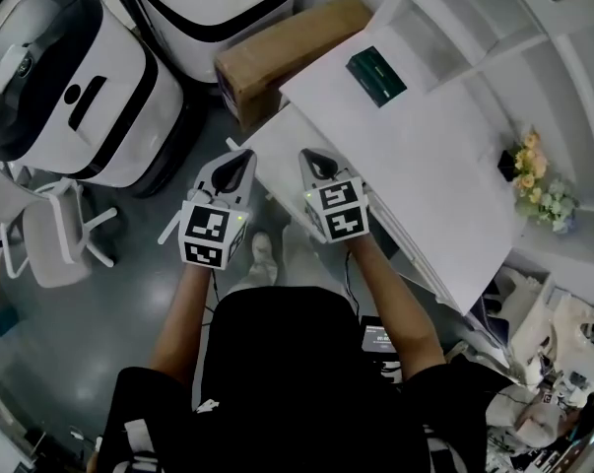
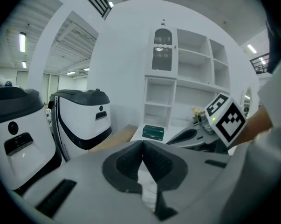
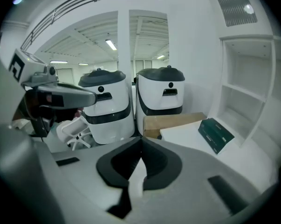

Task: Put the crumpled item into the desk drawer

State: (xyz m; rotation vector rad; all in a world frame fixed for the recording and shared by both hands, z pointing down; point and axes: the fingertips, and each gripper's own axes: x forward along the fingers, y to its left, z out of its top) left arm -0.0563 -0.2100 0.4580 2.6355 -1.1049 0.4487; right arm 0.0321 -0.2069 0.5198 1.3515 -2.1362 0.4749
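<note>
I hold both grippers side by side over the near corner of the white desk (image 1: 434, 156). The left gripper (image 1: 245, 159) hangs just off the desk's corner with its jaws closed together and nothing between them; its tips (image 2: 142, 144) meet in its own view. The right gripper (image 1: 310, 157) is over the desk's edge, also shut and empty, with its pads (image 3: 141, 142) touching. No crumpled item shows in any view. The desk's front side runs below my right arm, and I cannot make out a drawer there.
A dark green box (image 1: 375, 75) lies on the desk's far end, before white shelves (image 2: 177, 92). A cardboard box (image 1: 287, 45) sits on the floor by the desk. Two large white machines (image 1: 70, 87) stand left, with a white chair (image 1: 52, 227) and flowers (image 1: 539, 187) at right.
</note>
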